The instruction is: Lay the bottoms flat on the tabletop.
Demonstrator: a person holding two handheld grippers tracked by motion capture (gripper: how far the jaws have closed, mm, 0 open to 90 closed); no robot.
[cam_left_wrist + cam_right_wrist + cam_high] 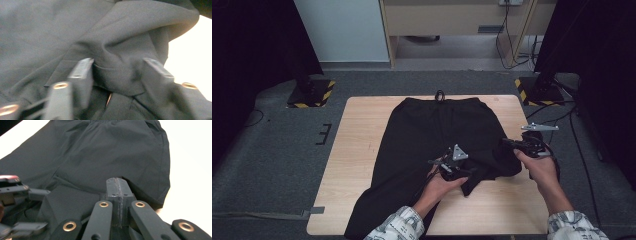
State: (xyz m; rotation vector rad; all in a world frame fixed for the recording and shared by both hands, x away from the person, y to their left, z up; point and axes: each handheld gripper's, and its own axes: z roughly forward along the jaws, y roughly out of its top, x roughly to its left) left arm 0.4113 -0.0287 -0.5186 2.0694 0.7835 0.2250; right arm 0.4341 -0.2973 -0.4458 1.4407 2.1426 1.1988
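Note:
Black trousers lie flat on the wooden table, waistband at the far side, one leg folded back toward the middle. My left gripper is low over that folded leg. In the left gripper view its jaws stand partly apart around a bunched fold of the cloth, and the picture is blurred. My right gripper is at the trousers' right edge. Its jaws are pressed together, apparently on the edge of the folded leg. The left gripper also shows at the left of the right gripper view.
The trousers' other leg runs to the table's near left edge. Bare wood lies to the left and right of the garment. Stand bases with yellow-black stripes sit on the carpet beyond the far corners, with cables on the right.

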